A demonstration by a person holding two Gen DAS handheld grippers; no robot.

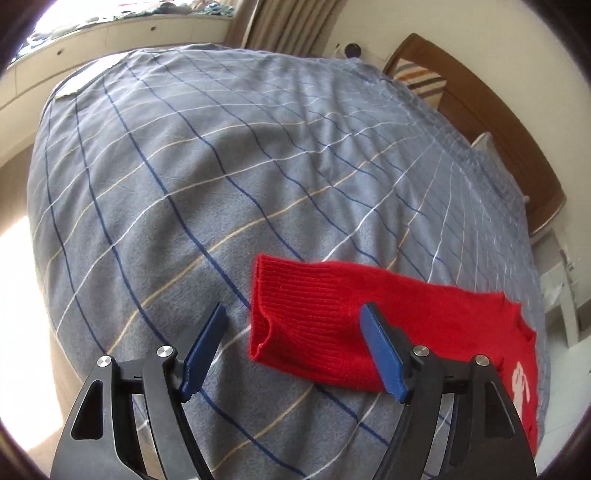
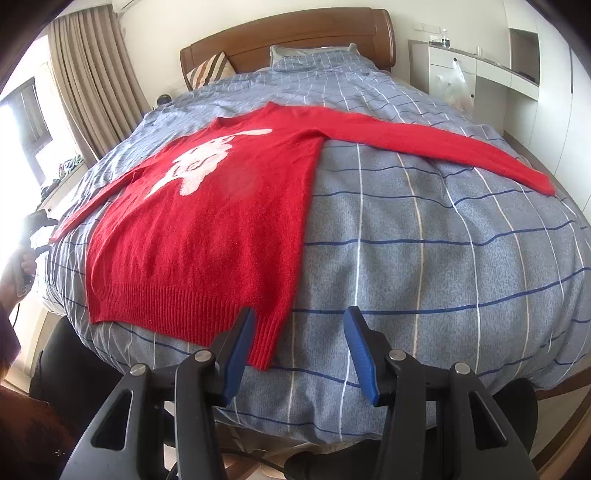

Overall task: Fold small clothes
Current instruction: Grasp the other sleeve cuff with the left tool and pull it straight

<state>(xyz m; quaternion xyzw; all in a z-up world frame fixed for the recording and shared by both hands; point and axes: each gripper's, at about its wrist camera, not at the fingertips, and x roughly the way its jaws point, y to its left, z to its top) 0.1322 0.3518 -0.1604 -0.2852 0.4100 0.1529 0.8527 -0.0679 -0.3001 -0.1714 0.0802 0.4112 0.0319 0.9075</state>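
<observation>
Right gripper: the right gripper (image 2: 300, 354) hangs over the foot of the bed, jaws released and holding nothing, its left blue pad just at the hem corner.
Left gripper: the left gripper (image 1: 295, 352) has its jaws spread wide and empty, with the sleeve cuff lying between the two blue pads.
Garment: a red knitted sweater with a white figure on the chest (image 2: 207, 221) lies flat and face up on the bed, both sleeves spread out to the sides.
Hem: the ribbed hem band (image 2: 177, 306) is nearest; it looks thicker and firmer than the body, so it is a good edge to pinch.
Near cuff: the ribbed red cuff (image 1: 295, 314) sits open at its end, a likely hold for folding the sleeve inward.
Handling: probably light, soft and limp; it should drape and sag when lifted, and the fuzzy knit may cling to the cover and drag.
Far sleeve: the long right sleeve (image 2: 443, 144) stretches well away toward the bed edge.
Bed: the blue-grey checked bed cover (image 2: 424, 258) is soft, so a pinch may catch the cover too.
Headboard: a brown wooden headboard (image 2: 295, 29) stands farthest.
</observation>
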